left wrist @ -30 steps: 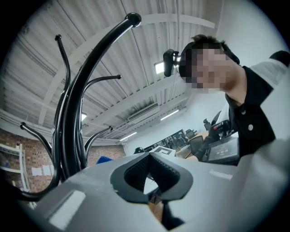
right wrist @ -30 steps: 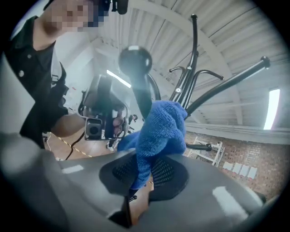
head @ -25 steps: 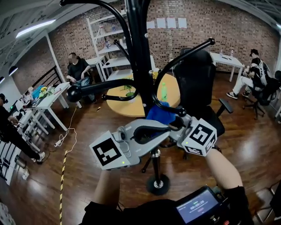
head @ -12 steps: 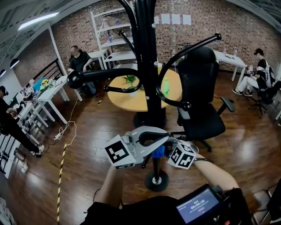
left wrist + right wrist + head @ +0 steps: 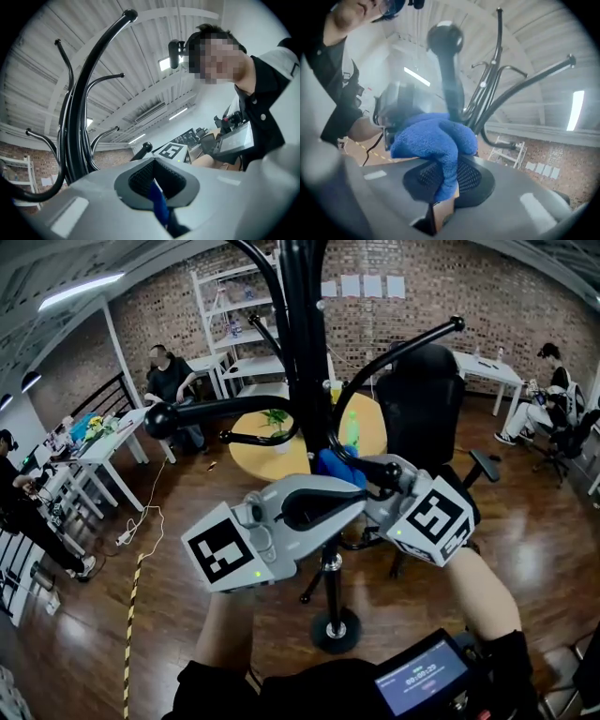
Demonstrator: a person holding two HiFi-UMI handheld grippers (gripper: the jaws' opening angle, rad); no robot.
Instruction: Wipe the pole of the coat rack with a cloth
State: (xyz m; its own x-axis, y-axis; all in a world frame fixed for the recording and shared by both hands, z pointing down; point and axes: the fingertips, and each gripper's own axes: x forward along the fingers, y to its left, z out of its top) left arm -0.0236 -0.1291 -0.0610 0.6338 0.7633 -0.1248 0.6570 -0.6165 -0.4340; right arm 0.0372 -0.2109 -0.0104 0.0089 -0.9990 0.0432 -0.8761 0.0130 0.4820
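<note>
Your right gripper [image 5: 443,180] clamps the blue cloth [image 5: 336,465], which is bunched against the coat rack's pole [image 5: 302,381]. Your left gripper [image 5: 156,190] is closed too (only a thin blue edge of cloth shows between its pads [image 5: 140,176]).

Holds the left forearm [image 5: 230,629] and right forearm [image 5: 480,592] raised forward, side by side. Points the left claw [image 5: 354,495] up and rightward and the right claw [image 5: 373,470] up and leftward, tips close together. Pinches a thin strip of blue cloth [image 5: 336,468] in the closed left jaws. Clamps a bunched fold of it in the right jaws, likewise closed.
</note>
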